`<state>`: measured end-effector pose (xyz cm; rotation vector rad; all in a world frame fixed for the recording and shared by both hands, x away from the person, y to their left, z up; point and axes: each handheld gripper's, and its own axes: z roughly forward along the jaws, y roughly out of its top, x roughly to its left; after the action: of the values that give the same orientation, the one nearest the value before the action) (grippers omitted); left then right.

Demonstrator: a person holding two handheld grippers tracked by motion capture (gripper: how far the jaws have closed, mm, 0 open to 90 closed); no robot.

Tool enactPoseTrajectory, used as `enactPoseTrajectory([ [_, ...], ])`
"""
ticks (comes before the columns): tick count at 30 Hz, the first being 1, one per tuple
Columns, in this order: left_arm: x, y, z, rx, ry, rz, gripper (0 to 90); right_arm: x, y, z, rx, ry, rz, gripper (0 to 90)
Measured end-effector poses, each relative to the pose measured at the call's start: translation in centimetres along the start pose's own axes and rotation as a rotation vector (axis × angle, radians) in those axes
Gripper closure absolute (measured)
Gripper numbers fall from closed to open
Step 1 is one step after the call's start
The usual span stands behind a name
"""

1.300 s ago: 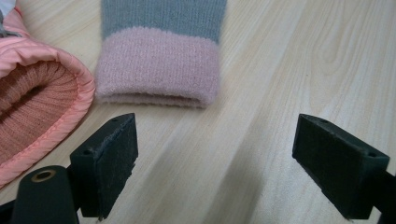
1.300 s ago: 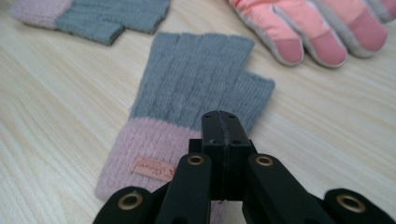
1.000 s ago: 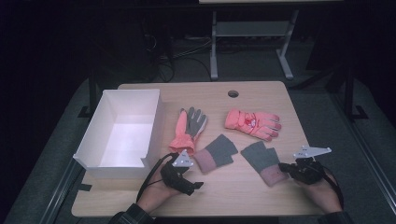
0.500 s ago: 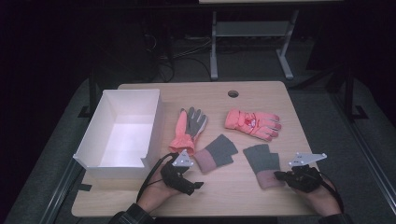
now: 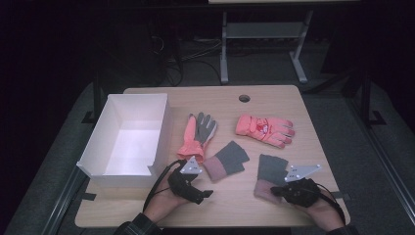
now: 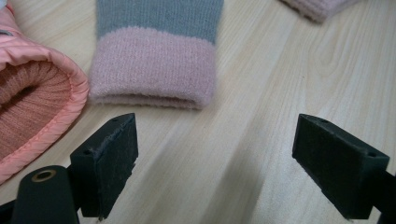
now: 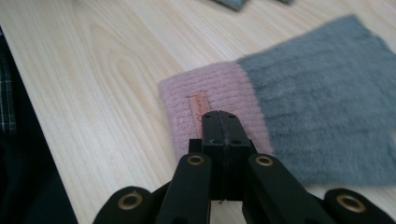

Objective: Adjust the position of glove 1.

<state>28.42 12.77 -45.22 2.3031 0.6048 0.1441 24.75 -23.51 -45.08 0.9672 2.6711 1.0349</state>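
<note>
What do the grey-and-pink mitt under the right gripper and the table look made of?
The mitt looks like soft fuzzy knit: ribbed pink cuff, napped grey body, small sewn-on tag. The table looks like pale wood or wood-look laminate, with visible grain and a matte finish.

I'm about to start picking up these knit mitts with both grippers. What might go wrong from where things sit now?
1. The right gripper is shut over the pink cuff of the right knit mitt; whether it holds fabric I cannot tell, so a lift may come up empty.
2. The left gripper is open before the left knit mitt, and the orange glove cuff lies close beside one jaw, so it may snag.
</note>
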Motion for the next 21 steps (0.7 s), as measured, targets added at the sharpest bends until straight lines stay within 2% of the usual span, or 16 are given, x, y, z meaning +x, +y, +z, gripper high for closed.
enactPoseTrajectory([
  [8, -0.1, 0.1, 0.2, -0.001, -0.003, 0.0, 14.0, 0.9, 1.2, 1.2, 0.006, 0.024, -0.033, 90.0],
  [9, 0.0, 0.1, 0.1, 0.01, -0.003, 0.011, 14.0, 1.0, 1.4, 1.3, 0.006, 0.026, -0.035, 90.0],
  [12, 0.0, 0.0, 0.1, 0.007, -0.001, 0.008, 14.0, 1.7, 2.1, 2.0, 0.01, 0.036, -0.062, 90.0],
  [17, -0.1, 0.1, 0.2, -0.002, -0.003, -0.002, 14.0, 2.2, 2.8, 2.7, 0.009, 0.05, -0.076, 90.0],
  [18, 0.0, 0.1, 0.2, 0.008, -0.002, 0.009, 14.0, 2.4, 2.9, 2.9, 0.01, 0.053, -0.078, 90.0],
  [21, -0.1, 0.1, 0.3, 0.005, -0.002, 0.006, 14.0, 2.7, 3.4, 3.4, 0.007, 0.071, -0.085, 90.0],
])
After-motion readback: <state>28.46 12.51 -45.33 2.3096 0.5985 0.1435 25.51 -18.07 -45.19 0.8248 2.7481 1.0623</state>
